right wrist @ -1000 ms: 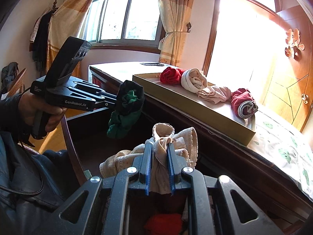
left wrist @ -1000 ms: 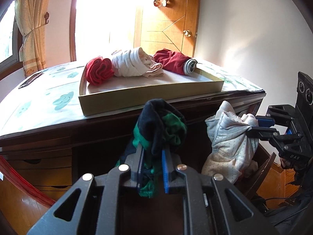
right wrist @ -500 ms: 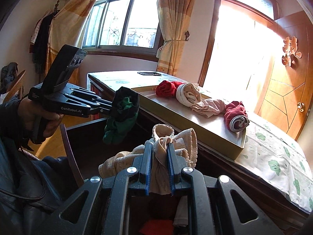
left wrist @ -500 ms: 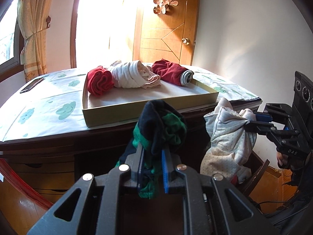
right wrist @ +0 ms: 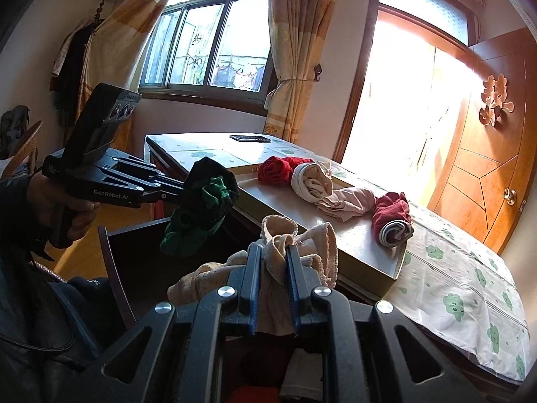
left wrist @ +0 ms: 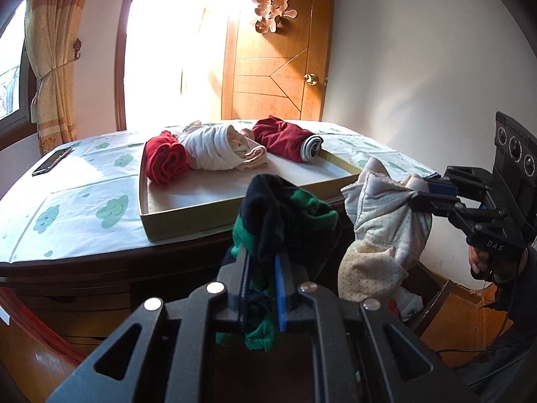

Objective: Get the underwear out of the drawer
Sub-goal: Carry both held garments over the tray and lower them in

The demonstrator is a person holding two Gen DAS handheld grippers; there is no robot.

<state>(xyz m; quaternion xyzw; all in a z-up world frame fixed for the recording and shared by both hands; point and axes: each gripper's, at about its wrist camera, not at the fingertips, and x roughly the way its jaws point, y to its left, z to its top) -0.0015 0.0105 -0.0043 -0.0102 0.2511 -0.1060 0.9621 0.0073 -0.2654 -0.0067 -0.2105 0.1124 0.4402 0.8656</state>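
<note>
The left tongs [left wrist: 261, 262] are clenched tight on a green-and-black pair of underwear [left wrist: 285, 215], which bunches above the blue pads and hangs down between the arms, held in the air in front of the tabletop [left wrist: 77, 215]. The right tongs [right wrist: 273, 262] are clamped on a pale beige dotted pair of underwear [right wrist: 295, 238], its lace-edged waistband looping up past the tips and the rest drooping to the left. Both garments are clear of the open drawer [right wrist: 134, 252], whose dark interior sits below them. On the tabletop rests a shallow cardboard tray [left wrist: 188, 221] holding a red roll, a white roll with a pink piece beside it, and a dark red roll with a striped end. The left wrist view alone shows the dotted pair's full hanging length, with more clothes beneath it. The right wrist view alone shows the window [right wrist: 208, 43], the hand [right wrist: 67, 208] gripping the left tool, and a red garment low in the drawer. A phone [left wrist: 52, 161] lies at the far left of the tabletop.
</note>
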